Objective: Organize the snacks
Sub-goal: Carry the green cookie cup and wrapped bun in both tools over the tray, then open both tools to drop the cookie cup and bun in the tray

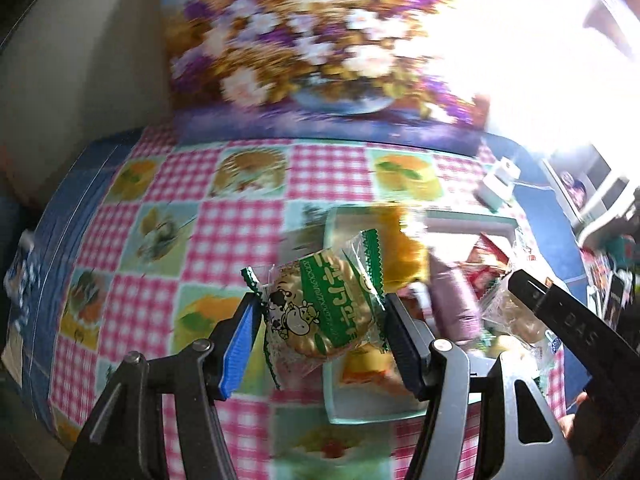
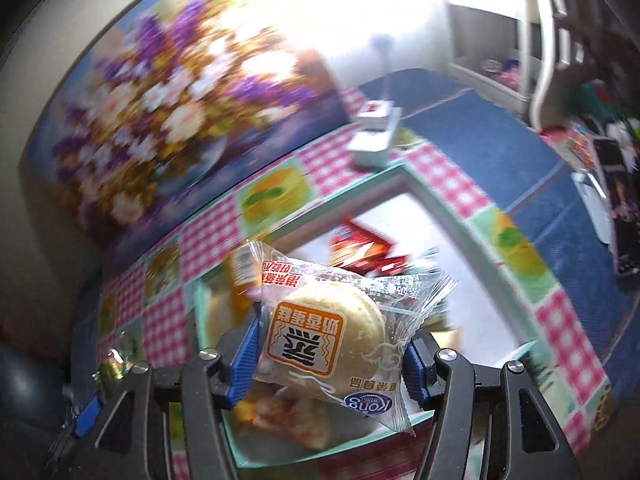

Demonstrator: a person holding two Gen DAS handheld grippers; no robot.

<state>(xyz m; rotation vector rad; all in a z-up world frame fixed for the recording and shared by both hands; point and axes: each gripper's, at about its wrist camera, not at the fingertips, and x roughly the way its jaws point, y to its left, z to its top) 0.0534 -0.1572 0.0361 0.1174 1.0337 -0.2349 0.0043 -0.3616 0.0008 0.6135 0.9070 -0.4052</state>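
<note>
My left gripper (image 1: 318, 320) is shut on a green-wrapped cookie packet (image 1: 320, 312) with a cow on it, held above the left edge of a pale green tray (image 1: 334, 412). My right gripper (image 2: 328, 354) is shut on a clear-wrapped steamed cake packet (image 2: 332, 332) with an orange label, held above the same tray (image 2: 472, 236). The tray holds several snacks, among them a red packet (image 2: 364, 252) and yellow packets (image 1: 408, 248). The right gripper's black arm (image 1: 568, 320) shows at the right of the left wrist view.
The tray sits on a pink checked tablecloth (image 1: 236, 236) with food pictures. A large flower painting (image 1: 312, 48) stands at the table's back. A small white box (image 2: 374, 136) lies behind the tray. Blue floor (image 2: 500, 144) and white furniture (image 2: 500, 40) lie to the right.
</note>
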